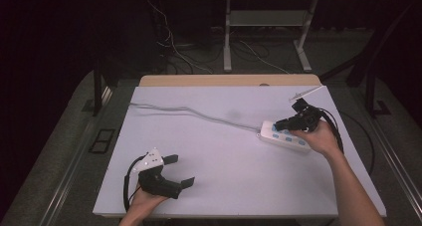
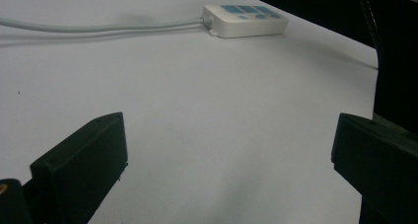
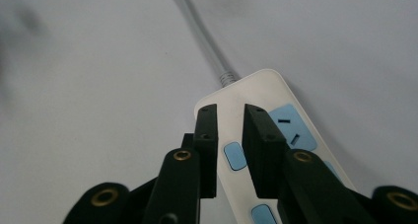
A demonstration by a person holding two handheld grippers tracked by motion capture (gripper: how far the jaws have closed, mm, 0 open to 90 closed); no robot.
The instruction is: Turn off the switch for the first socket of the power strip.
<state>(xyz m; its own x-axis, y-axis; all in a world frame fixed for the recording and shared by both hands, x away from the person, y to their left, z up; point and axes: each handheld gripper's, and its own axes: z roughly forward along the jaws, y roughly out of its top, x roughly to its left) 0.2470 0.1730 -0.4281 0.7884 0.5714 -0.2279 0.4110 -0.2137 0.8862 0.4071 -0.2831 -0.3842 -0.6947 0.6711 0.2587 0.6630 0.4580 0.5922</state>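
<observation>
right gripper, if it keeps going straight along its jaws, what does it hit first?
Probably the power strip: the right gripper has its nearly closed jaws over its cable end, with a narrow gap between them. Whether they touch it is unclear.

The power strip point(image 3: 256, 135) is showing smooth, slightly glossy white plastic with pale blue insets, its grey cord point(image 1: 199, 114) looking rubbery. The right gripper point(image 3: 230, 135) is showing matt black plastic with brass-coloured inserts. The table point(image 1: 224, 176) is wearing a matt white sheet, wood showing along its far edge.
</observation>
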